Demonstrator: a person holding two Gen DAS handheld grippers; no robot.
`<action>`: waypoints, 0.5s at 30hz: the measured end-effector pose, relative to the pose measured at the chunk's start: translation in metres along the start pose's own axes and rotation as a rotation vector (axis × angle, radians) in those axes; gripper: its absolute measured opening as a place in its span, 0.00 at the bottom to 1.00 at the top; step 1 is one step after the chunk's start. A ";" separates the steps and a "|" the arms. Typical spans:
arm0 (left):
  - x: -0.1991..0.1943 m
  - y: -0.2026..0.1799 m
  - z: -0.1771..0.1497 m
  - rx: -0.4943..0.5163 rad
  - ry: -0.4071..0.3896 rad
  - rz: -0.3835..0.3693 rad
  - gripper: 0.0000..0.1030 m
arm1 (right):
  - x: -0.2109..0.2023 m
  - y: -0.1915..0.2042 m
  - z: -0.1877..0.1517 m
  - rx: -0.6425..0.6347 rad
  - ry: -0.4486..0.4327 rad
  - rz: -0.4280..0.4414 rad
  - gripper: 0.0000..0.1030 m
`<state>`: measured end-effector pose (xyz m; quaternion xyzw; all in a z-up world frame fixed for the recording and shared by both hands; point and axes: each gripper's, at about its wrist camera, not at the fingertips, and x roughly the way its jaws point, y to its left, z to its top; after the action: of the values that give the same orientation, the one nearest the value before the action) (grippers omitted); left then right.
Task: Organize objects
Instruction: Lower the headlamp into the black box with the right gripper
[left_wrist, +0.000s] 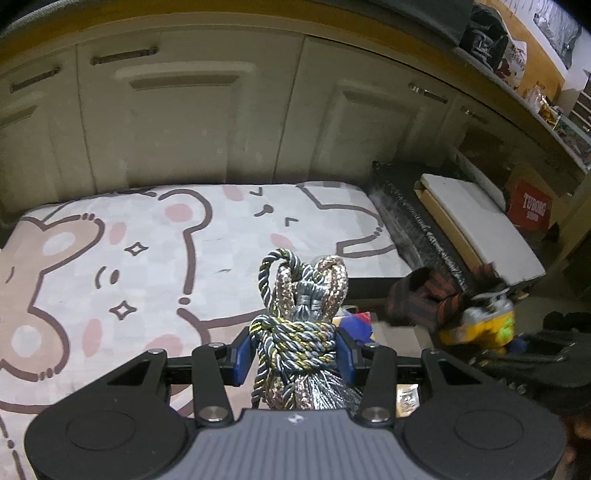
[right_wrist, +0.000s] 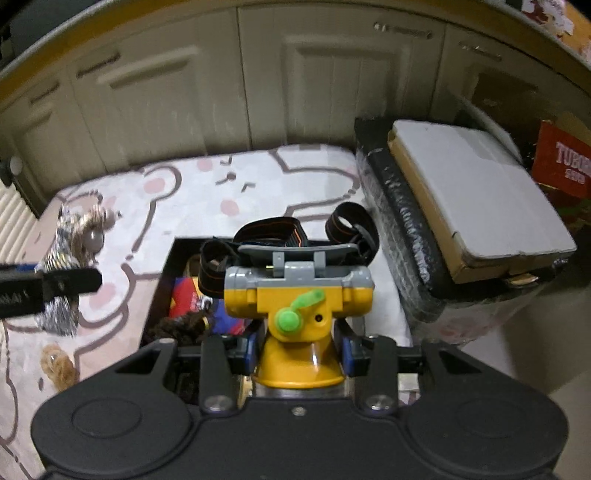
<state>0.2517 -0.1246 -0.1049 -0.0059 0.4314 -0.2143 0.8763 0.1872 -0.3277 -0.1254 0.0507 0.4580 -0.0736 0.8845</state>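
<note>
The left tool (left_wrist: 294, 354) is closed on a bundle of twisted cord and tassel (left_wrist: 295, 332), grey, gold and beige, its blue pads pressing the wrapped middle of the bundle while the cord loops stand up beyond them and the silvery fringe hangs back toward the camera. The right tool (right_wrist: 298, 350) grips a yellow headlamp (right_wrist: 297, 295) by its flared yellow base; the grey top, green knob and black-and-orange strap (right_wrist: 273, 230) rise above the pads. Both held things hang in the air above a black box (right_wrist: 166, 280) that lies on the mat; inside it show a red-and-blue item (right_wrist: 192, 299) and something dark and fuzzy (right_wrist: 177, 325). In the right wrist view a tan ring-shaped knot (right_wrist: 57, 363) lies on the mat to the left of the box. The mat (left_wrist: 110, 258) is pale with cartoon bear faces in brown outline and pink cheeks. Just right of it sits a dark wrapped block (right_wrist: 399, 221) carrying a flat white-topped carton (right_wrist: 472, 192), with a red Tuborg box (left_wrist: 530, 210) beyond. Cream cabinet doors (left_wrist: 184, 122) close off the far side
</note>
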 end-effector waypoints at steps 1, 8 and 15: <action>0.002 0.000 0.001 -0.003 -0.005 -0.008 0.45 | 0.005 0.001 0.000 -0.001 0.024 0.010 0.41; 0.016 0.002 0.004 -0.011 -0.002 -0.032 0.45 | 0.047 0.004 0.001 -0.014 0.170 -0.019 0.41; 0.028 0.004 0.006 -0.010 0.004 -0.073 0.45 | 0.081 -0.003 0.015 0.009 0.185 -0.023 0.41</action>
<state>0.2727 -0.1324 -0.1229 -0.0257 0.4338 -0.2441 0.8669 0.2449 -0.3398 -0.1835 0.0561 0.5380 -0.0808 0.8372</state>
